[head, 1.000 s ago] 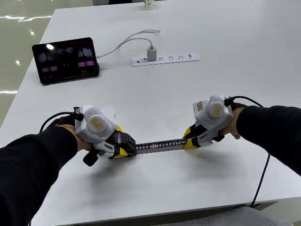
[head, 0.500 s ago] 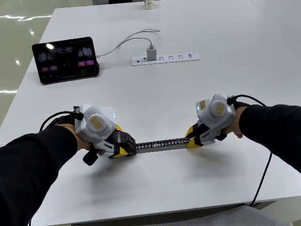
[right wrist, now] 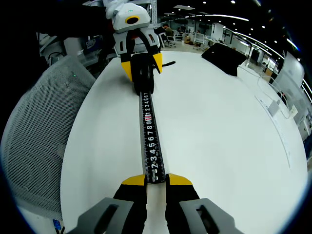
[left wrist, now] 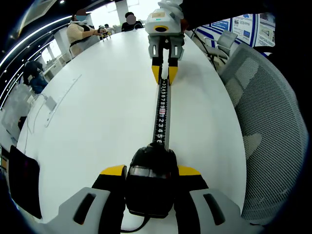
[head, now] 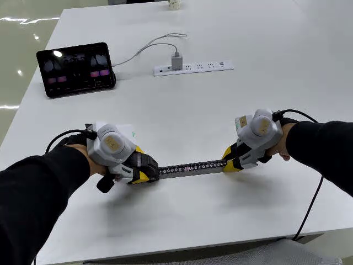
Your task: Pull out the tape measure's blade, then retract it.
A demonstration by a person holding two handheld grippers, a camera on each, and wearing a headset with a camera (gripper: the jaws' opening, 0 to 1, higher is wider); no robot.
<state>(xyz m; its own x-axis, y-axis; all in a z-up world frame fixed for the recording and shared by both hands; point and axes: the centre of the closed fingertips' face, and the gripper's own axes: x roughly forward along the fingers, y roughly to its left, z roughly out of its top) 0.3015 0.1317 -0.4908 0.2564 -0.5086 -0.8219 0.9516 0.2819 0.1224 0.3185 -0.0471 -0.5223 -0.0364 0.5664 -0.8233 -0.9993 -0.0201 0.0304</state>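
Observation:
My left gripper [head: 140, 172] is shut on the black tape measure case [head: 146, 164], which rests on the white table at the near left. In the left gripper view the case [left wrist: 151, 183] sits between the yellow-tipped jaws of that gripper [left wrist: 151, 170]. The dark numbered blade [head: 190, 168] runs flat along the table to my right gripper [head: 229, 164], which is shut on the blade's end. The right gripper view shows the blade [right wrist: 150, 141] pinched at its tip by the right gripper [right wrist: 156, 181], with the case [right wrist: 143, 78] at the far end.
A dark tablet [head: 75, 69] stands at the back left. A white power strip [head: 193, 68] with a plugged charger and cable lies behind the work. A black cable [head: 310, 201] hangs off the table's near right edge, beside a grey mesh chair [left wrist: 273, 122].
My right gripper has moved to the right with the blade's end, and more of the blade is drawn out of the case. The left gripper stays put.

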